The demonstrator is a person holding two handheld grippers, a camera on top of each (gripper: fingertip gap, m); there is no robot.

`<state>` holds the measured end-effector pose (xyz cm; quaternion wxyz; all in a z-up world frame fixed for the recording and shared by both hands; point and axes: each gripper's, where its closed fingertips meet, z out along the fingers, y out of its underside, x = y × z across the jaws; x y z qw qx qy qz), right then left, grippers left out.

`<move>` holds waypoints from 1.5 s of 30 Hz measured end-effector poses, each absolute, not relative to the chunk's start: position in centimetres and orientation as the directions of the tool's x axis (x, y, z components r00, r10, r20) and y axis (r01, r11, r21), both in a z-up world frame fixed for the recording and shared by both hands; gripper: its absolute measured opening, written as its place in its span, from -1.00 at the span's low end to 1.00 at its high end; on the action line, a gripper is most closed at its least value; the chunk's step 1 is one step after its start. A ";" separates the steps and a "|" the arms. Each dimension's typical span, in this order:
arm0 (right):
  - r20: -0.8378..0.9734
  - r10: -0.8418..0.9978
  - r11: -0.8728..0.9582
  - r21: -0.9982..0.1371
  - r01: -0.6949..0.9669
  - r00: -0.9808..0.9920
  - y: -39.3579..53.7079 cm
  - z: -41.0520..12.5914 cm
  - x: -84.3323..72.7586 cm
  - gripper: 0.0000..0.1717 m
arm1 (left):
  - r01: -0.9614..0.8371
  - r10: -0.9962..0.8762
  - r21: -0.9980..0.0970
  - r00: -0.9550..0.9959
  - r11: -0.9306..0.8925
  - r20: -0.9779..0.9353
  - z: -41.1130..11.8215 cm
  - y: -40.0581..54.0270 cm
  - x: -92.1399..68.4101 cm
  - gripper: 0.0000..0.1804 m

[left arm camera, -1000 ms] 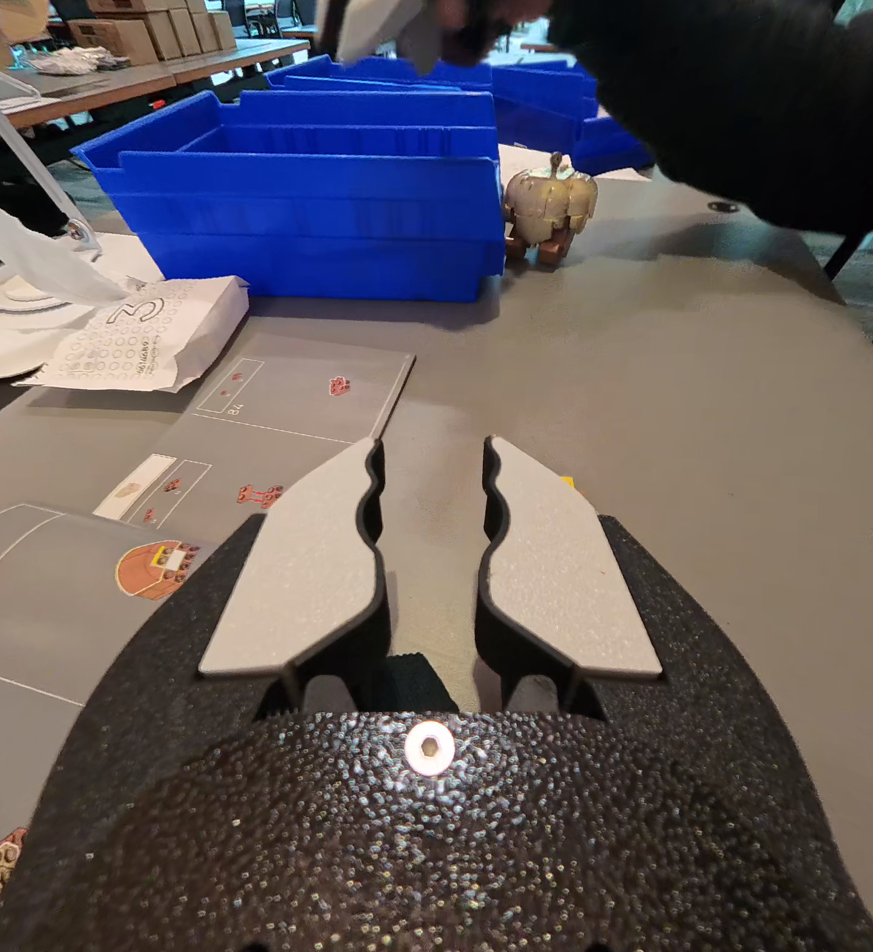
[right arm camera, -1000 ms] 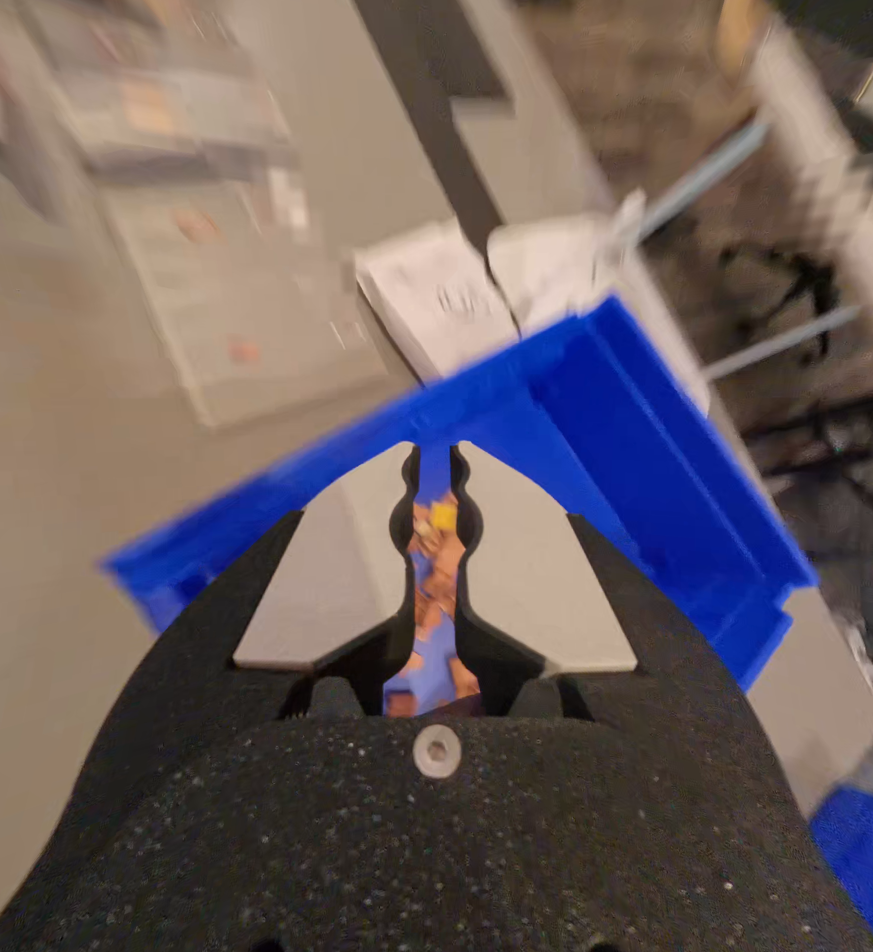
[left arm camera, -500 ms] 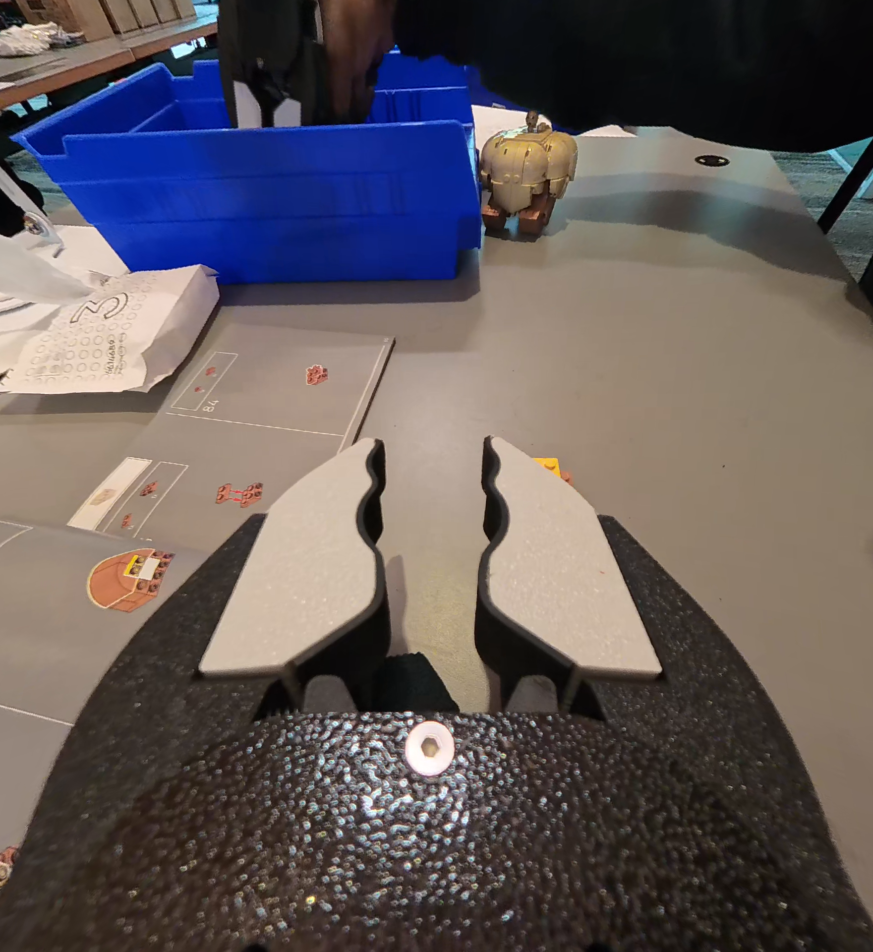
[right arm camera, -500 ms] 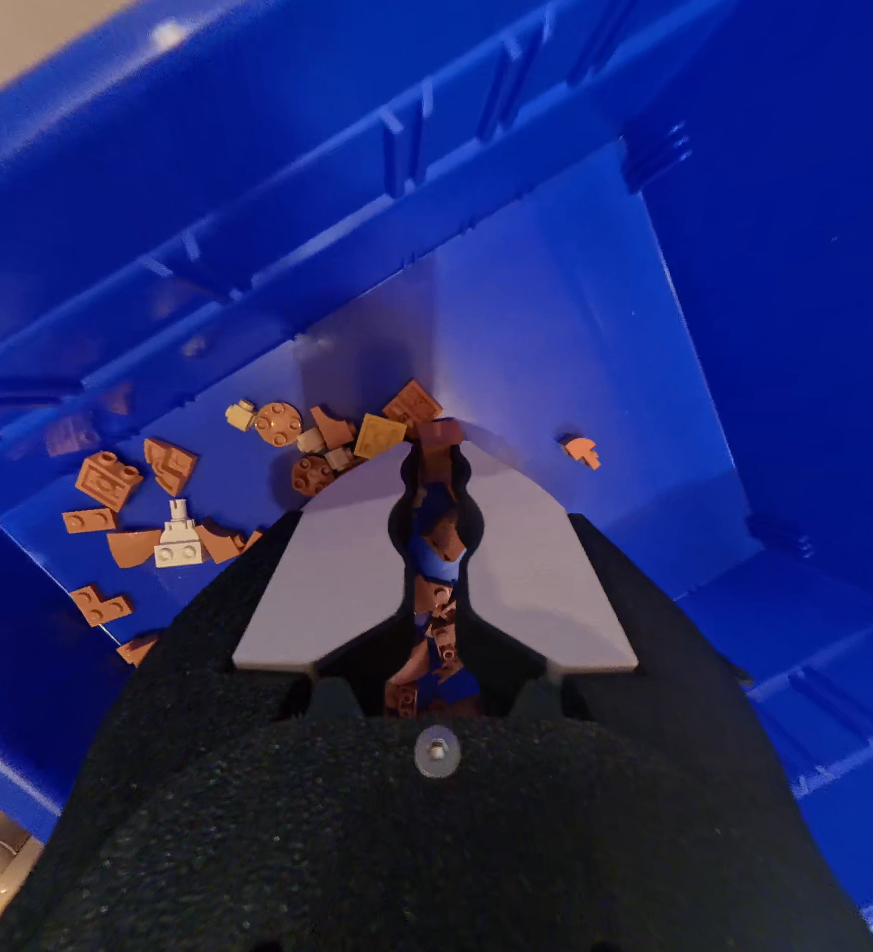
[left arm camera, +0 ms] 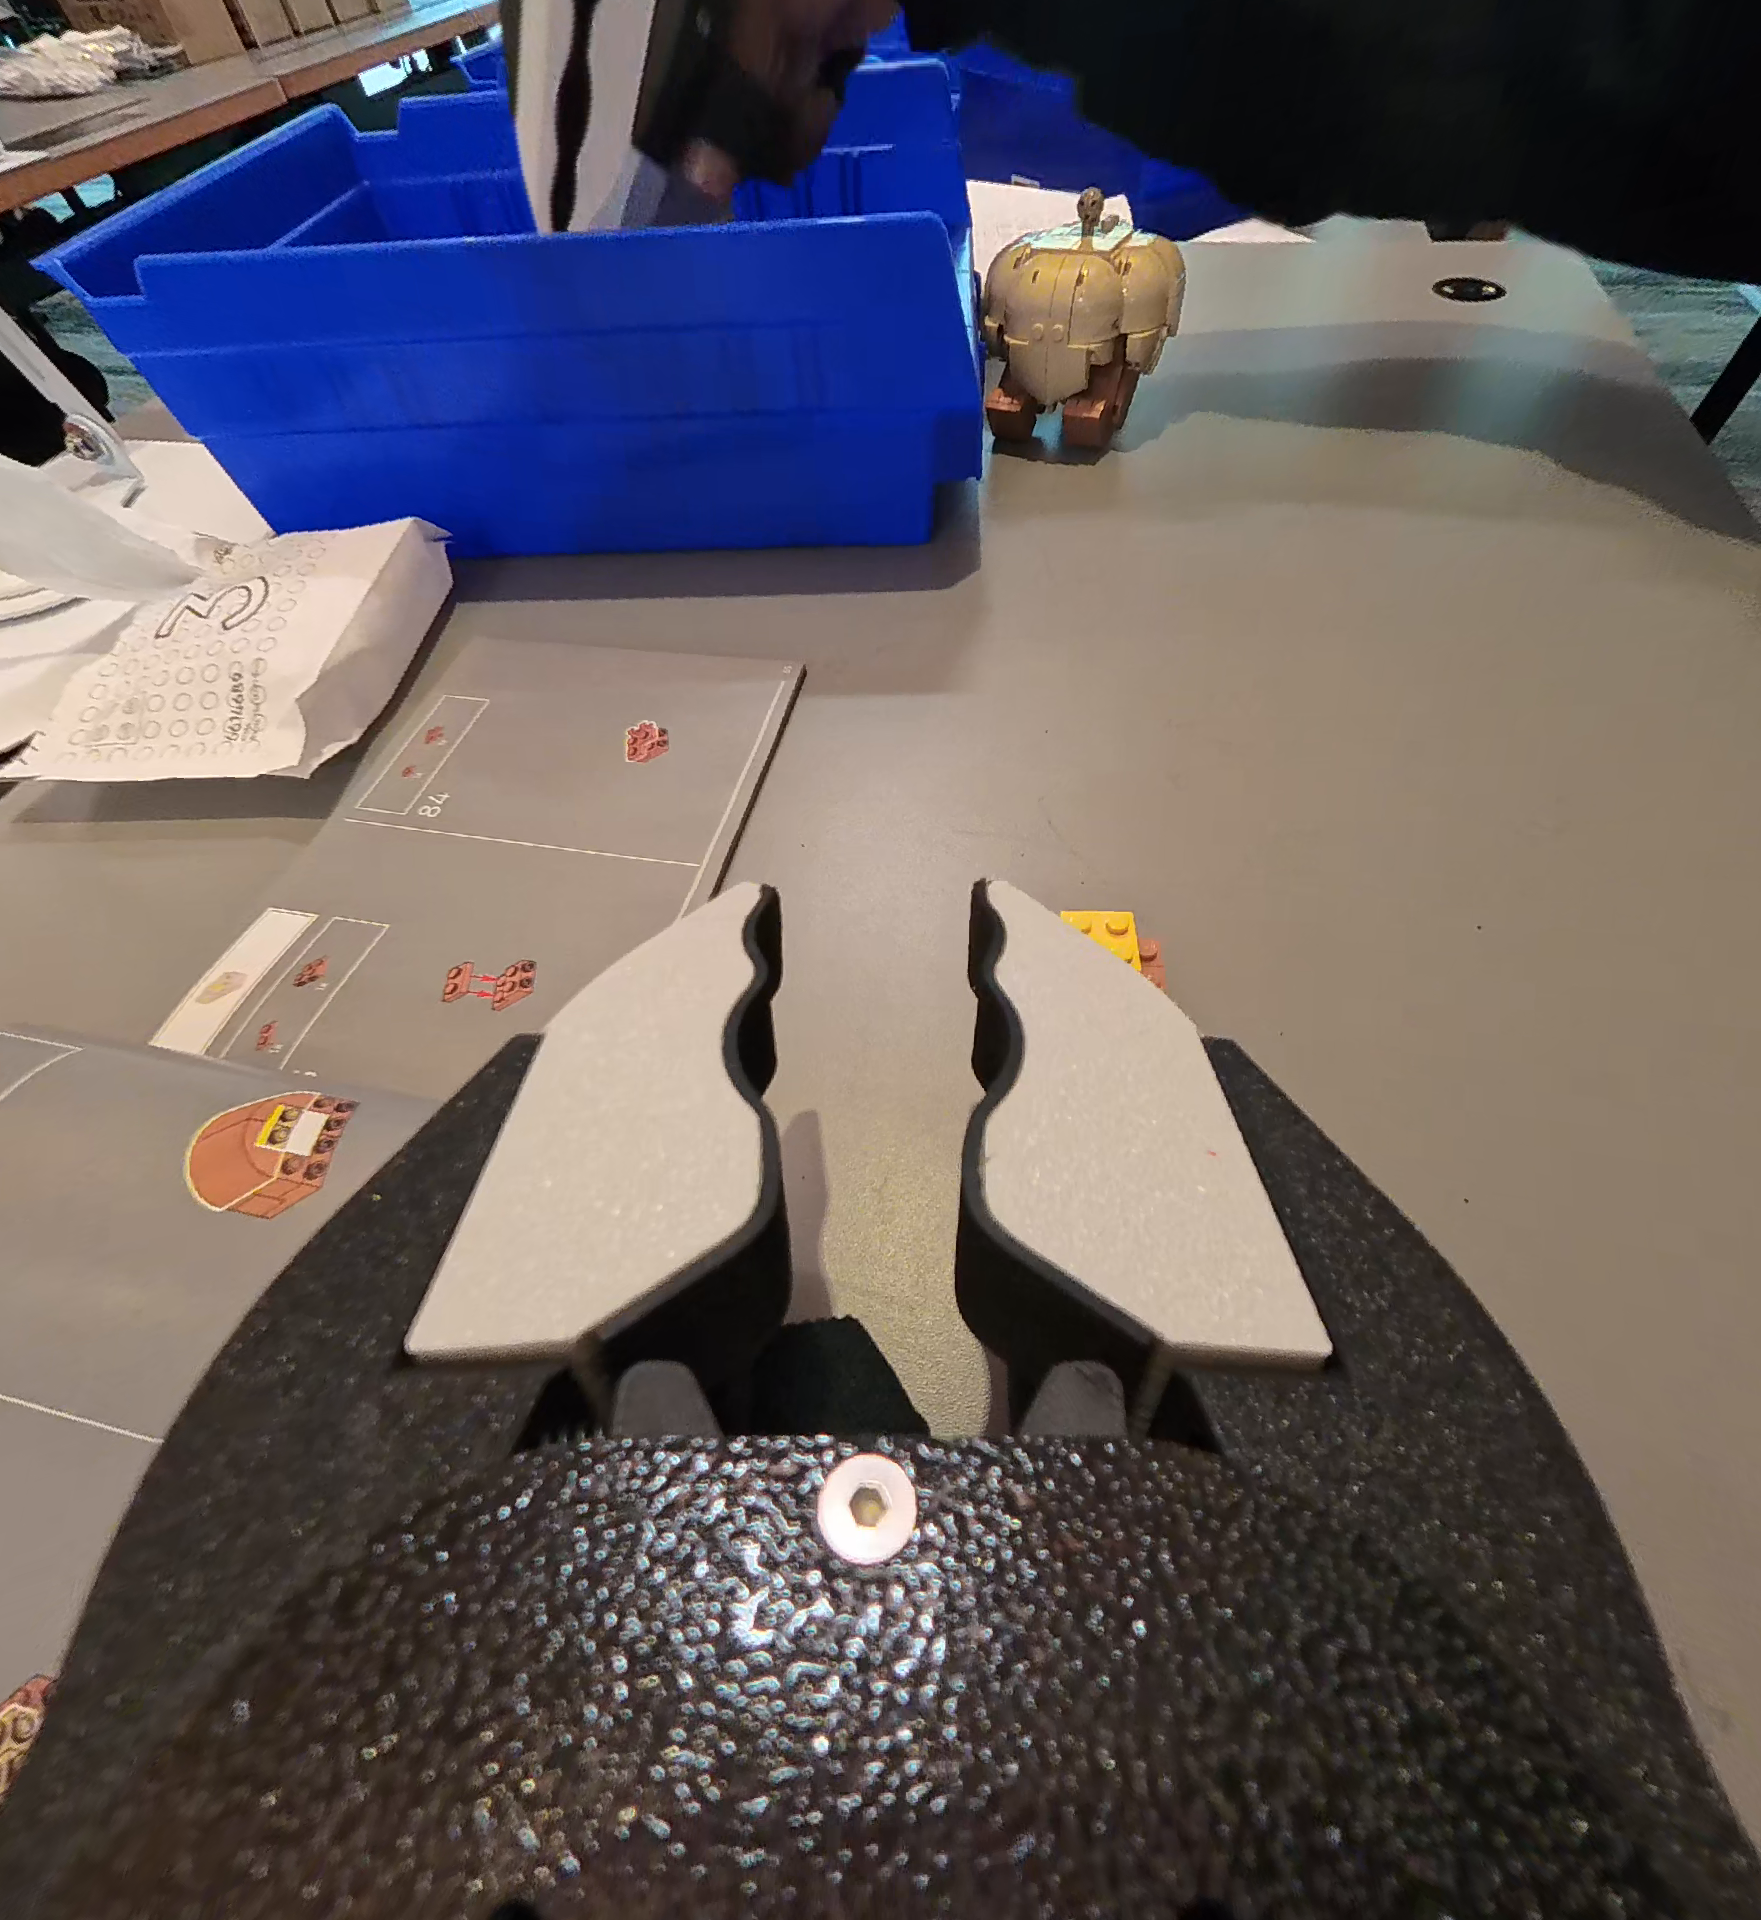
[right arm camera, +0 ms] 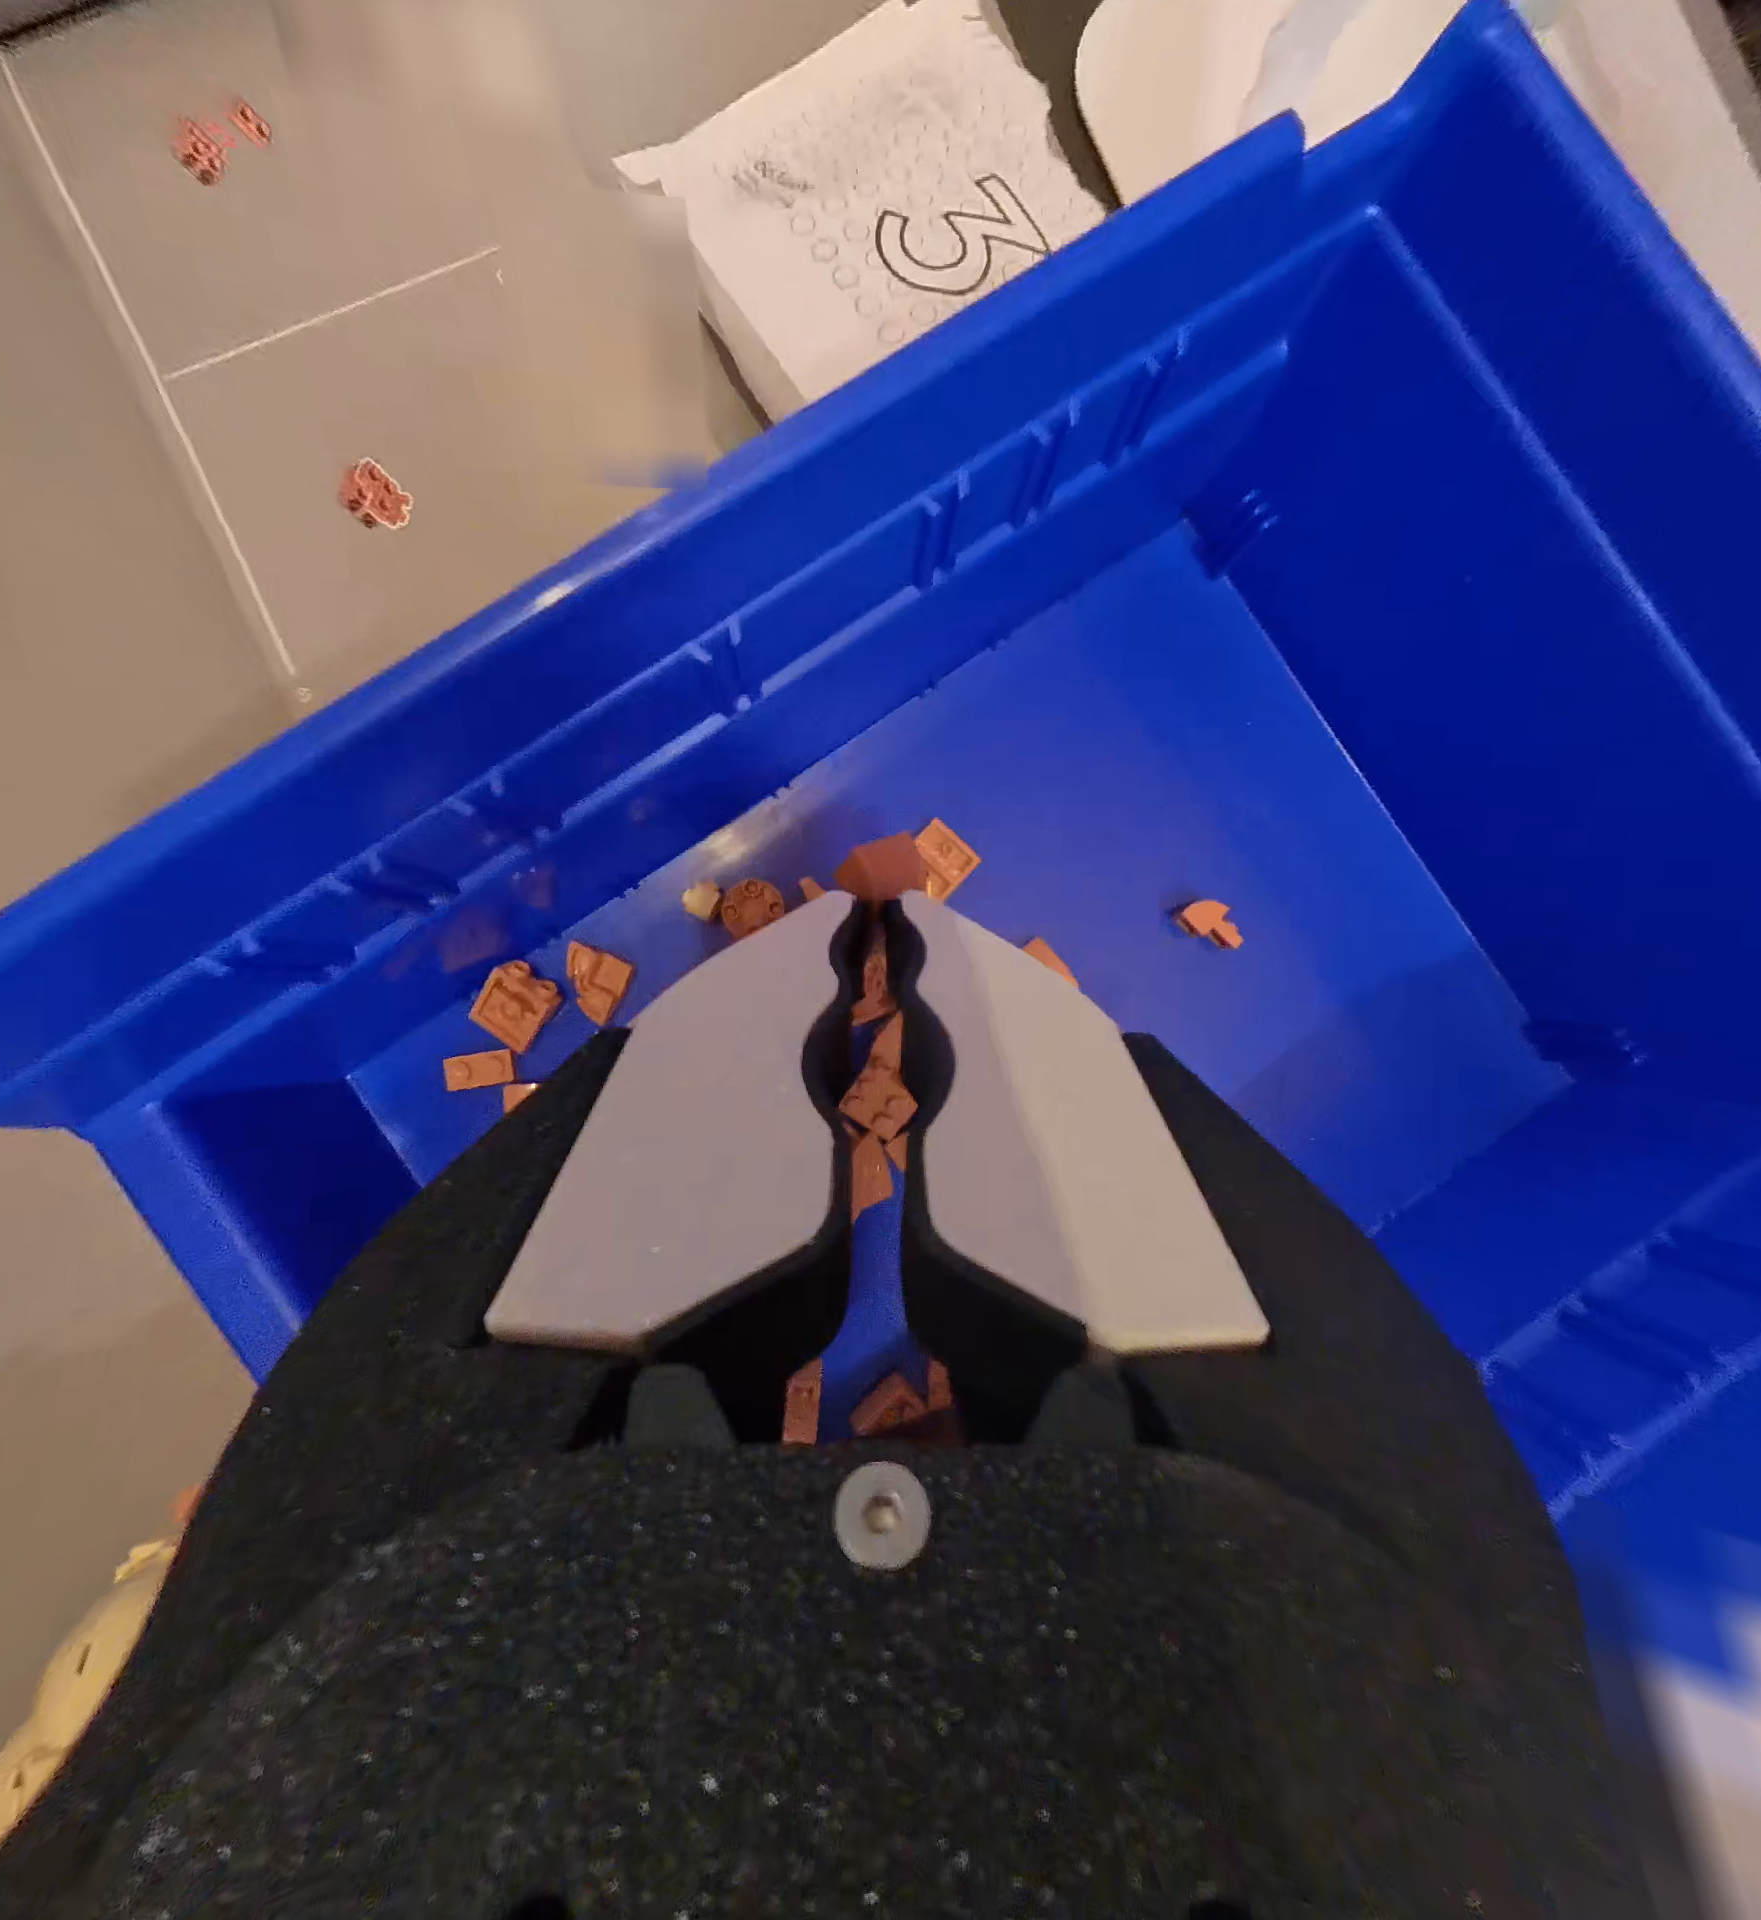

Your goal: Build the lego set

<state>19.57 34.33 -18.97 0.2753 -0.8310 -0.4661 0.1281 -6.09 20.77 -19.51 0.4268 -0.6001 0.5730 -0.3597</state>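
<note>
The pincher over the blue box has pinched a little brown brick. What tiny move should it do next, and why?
Probably lift straight up a little. The right gripper has its fingertips closed on a small reddish-brown toy brick, hanging above the other loose brown bricks on the floor of the blue plastic bin. The bin's walls rise all around, so going up first should clear them before any sideways move.
</note>
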 end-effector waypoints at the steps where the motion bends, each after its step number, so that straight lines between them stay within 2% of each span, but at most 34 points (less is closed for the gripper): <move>1: 0.048 0.842 -0.413 -0.583 0.700 0.537 34.1 -18.7 19.7 -0.97 | -0.384 -0.995 -0.923 0.084 0.022 -0.059 -19.6 20.7 -6.1 -0.62; 4: 0.004 0.839 -0.421 -0.628 0.654 0.545 33.0 -17.7 19.4 -0.97 | -0.395 -0.994 -0.918 0.080 0.031 -0.068 -19.7 20.6 -6.0 -0.62; 10: -0.087 0.885 -0.305 -0.850 0.430 0.457 28.3 -10.6 15.7 -0.98 | -0.401 -0.992 -0.916 0.095 0.036 -0.081 -19.8 20.8 -6.0 -0.63; 13: -0.082 0.913 -0.247 -0.891 0.381 0.400 24.7 -8.3 12.5 -0.98 | -0.407 -0.992 -0.913 0.093 0.037 -0.082 -19.9 20.8 -6.0 -0.63; 17: -0.003 0.916 -0.207 -0.861 0.465 0.402 21.3 -9.6 7.7 -0.99 | -0.403 -0.997 -0.915 0.066 0.018 -0.048 -19.8 20.0 -5.5 -0.62; 20: 0.089 0.917 -0.165 -0.805 0.571 0.390 19.5 -12.6 3.9 -0.99 | -0.388 -1.000 -0.922 0.028 -0.020 0.010 -19.5 18.8 -4.9 -0.61; 26: 0.142 0.940 -0.131 -0.692 0.710 0.311 18.3 -19.2 -1.4 -1.00 | -0.388 -0.997 -0.919 -0.003 -0.074 0.082 -19.3 17.7 -4.3 -0.58; 30: 0.096 0.956 -0.142 -0.677 0.722 0.278 18.4 -21.3 -2.8 -1.00 | -0.453 -0.995 -0.886 0.018 -0.098 0.101 -20.5 17.9 -4.7 -0.57; 34: 0.151 0.945 -0.139 -0.617 0.774 0.290 19.4 -23.0 -2.3 -1.00 | -0.514 -0.994 -0.851 0.051 -0.110 0.097 -21.7 18.4 -5.2 -0.57; 45: 0.082 0.956 -0.169 -0.631 0.757 0.281 19.3 -23.5 -1.1 -0.95 | -0.633 -0.994 -0.773 -0.043 -0.047 0.096 -23.9 17.0 -6.1 -0.51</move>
